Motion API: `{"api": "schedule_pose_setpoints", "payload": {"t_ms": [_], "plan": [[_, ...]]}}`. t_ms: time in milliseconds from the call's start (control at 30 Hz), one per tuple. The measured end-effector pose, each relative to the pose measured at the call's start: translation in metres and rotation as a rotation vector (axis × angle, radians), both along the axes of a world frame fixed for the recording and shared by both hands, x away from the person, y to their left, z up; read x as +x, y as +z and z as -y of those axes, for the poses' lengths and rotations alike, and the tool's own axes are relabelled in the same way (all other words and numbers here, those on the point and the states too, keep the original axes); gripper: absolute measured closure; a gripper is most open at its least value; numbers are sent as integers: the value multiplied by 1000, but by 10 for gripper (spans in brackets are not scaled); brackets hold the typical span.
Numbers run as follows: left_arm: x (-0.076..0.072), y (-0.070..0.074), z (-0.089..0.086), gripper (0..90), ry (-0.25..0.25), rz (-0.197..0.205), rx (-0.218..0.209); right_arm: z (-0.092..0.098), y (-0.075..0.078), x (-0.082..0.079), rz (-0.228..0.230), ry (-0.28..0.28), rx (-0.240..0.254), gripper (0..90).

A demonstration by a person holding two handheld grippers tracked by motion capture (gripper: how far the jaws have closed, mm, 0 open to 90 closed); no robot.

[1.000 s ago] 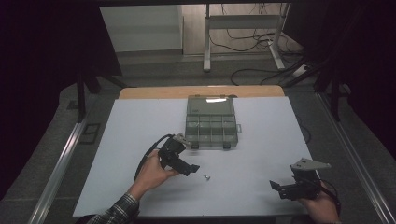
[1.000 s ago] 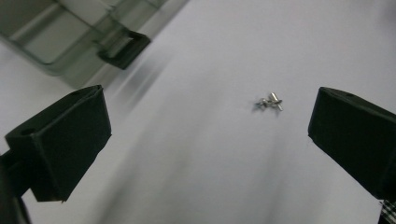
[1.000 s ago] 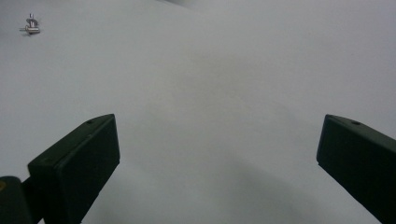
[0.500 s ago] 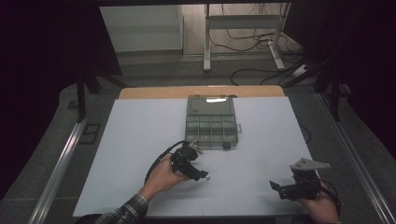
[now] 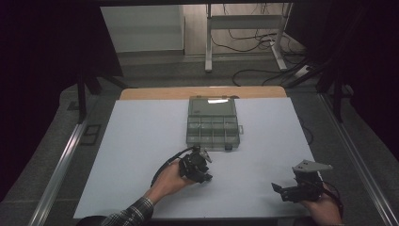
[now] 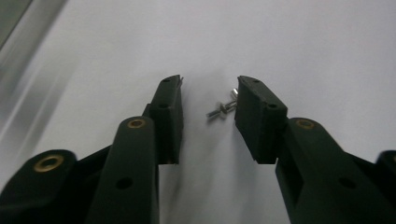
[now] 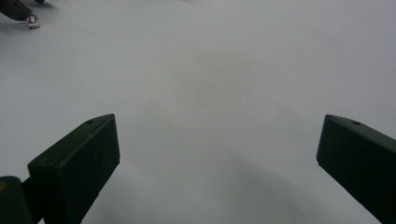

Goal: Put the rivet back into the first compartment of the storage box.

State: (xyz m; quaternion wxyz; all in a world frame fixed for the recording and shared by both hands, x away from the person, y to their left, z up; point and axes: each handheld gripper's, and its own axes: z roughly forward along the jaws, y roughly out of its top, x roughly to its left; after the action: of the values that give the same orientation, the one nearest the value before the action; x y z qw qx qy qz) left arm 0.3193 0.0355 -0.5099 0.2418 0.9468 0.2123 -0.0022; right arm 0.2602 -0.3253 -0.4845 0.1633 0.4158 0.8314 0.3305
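A small silver screw [image 6: 223, 108] lies on the white table top between the jaws of my left gripper [image 6: 210, 84]. Its head end sits right against the right-hand pad [image 6: 254, 109]; the left-hand pad stands clear of it with white surface showing in the gap. The jaws have just been closing around the screw. In the high view the left gripper [image 5: 206, 177] is low over the table, in front of the parts box [image 5: 212, 123]. My right gripper [image 5: 278, 189] rests near the front right edge, jaws wide open and empty [image 7: 219, 135]. The screw [image 7: 31, 21] shows far off in the right gripper view.
The grey compartment box stands at the table's middle back with its clear lid up. White table surface [image 5: 141, 141] stretches left and right of it. Metal rails run along both sides of the table, and a wooden edge [image 5: 202, 92] lies behind it.
The left hand has moved right and slightly toward the front, down onto the screw's spot, and its jaws have narrowed. The right hand and gripper stayed put.
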Motion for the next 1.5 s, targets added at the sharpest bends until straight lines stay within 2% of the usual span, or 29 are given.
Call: {"api": "schedule_pose_setpoints", "payload": {"t_ms": [233,467,567,767,900,1000,1133,1333,1400,1500], "plan": [[-2,-1,3,749,-11,21,25,0,0,0,-2,3,-3,0],[0,-1,2,887,-22,-9,23,0,-1,0,-4,5,-6,0],[0,0,1,883,-17,-19,13,0,-1,0,-5,5,-7,0],[2,6,2,755,-5,-41,-35,0,-1,0,-6,5,-8,0],[1,7,7,689,-15,-61,-42,-1,-1,0,-9,5,-9,0],[-1,5,12,660,-20,-68,-30,-1,-1,0,-10,6,-9,0],[-4,1,16,661,-23,-47,13,-1,-1,0,-11,6,-11,0],[-8,2,20,756,-20,7,57,-1,-1,0,-14,8,-13,0],[-9,2,21,805,-26,8,67,-1,-1,0,-15,9,-14,0],[-10,3,21,819,-25,3,71,-1,-1,0,-15,10,-14,0]]}}
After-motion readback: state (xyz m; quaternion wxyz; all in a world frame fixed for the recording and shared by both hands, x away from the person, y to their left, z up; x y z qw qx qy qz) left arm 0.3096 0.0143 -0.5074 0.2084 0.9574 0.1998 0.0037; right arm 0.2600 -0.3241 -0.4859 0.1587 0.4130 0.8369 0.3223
